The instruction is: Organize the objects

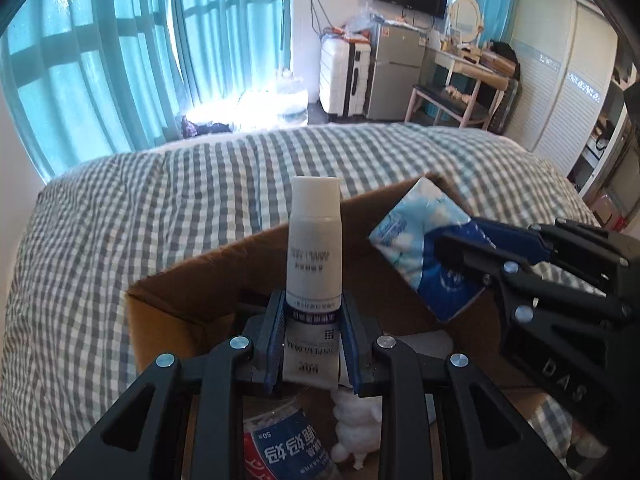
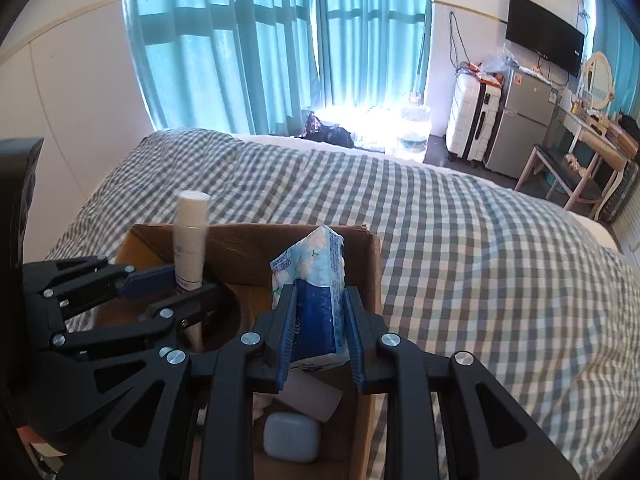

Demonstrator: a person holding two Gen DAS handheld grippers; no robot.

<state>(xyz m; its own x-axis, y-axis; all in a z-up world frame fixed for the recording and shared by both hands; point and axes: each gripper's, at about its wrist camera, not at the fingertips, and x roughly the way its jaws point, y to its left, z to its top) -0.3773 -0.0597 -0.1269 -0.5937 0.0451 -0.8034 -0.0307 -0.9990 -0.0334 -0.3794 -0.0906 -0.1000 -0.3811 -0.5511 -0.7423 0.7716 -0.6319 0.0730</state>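
Cardboard box (image 2: 372, 264) sits on the checked bed (image 2: 480, 260), its open top facing up and its right wall close to wide bare quilt. Left claw (image 1: 314, 332) pinches a white bottle (image 1: 315, 248) upright over the box's left half, the cap well above the far rim. Right claw (image 2: 318, 324) pinches a blue tissue pack (image 2: 316, 280) just inside the right wall, its top corner poking past the rim. Both claws hang near each other but apart. Down in the box lie a grey case (image 2: 291, 436), a labelled jar (image 1: 284, 444) and a white toy (image 1: 356, 424).
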